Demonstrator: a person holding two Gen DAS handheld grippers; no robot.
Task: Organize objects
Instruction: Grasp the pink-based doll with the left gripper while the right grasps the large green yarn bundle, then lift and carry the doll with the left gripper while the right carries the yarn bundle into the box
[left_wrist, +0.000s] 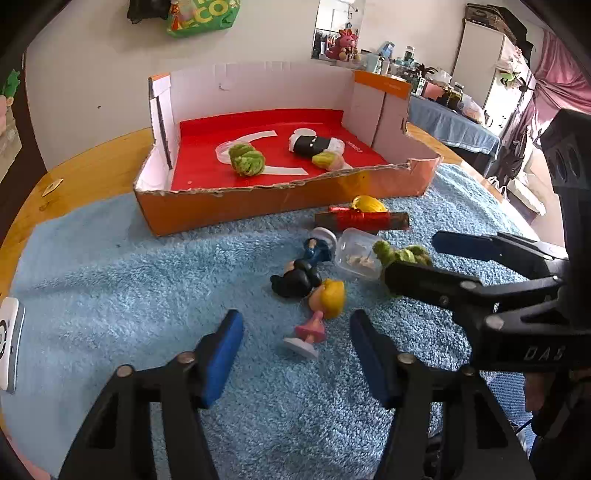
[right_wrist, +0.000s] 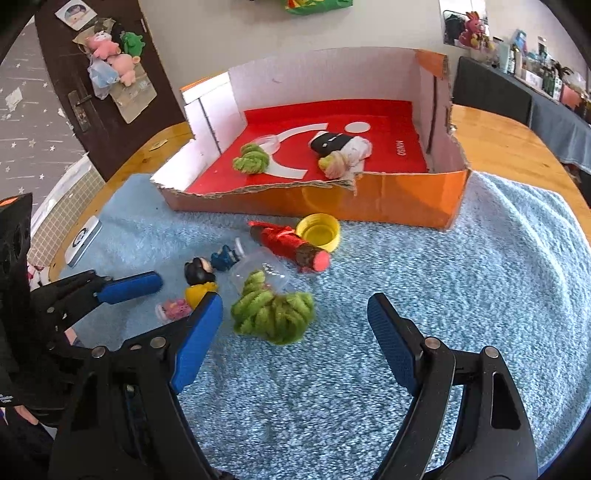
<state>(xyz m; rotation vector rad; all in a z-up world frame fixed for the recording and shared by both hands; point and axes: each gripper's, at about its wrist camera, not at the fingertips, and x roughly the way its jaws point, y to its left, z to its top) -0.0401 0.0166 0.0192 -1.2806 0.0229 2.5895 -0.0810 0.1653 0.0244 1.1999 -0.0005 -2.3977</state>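
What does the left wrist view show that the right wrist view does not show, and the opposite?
Only the left wrist view shows the blonde doll's white base. Only the right wrist view shows the red roll's pink end and the yellow cap's hollow inside. Both share the cardboard box, the blue towel, the loose green yarn bundle and both open tongs, left and right.

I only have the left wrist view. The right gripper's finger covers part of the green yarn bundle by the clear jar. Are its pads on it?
Observer: No. The green yarn bundle lies on the towel between the right gripper's open fingers, with a gap on each side.
Operator: And the yellow thing behind the red roll?
Observer: A yellow cap, open side up, right beside the red roll.
Operator: Anything on the roll's end?
Observer: The end towards the right gripper is pink.
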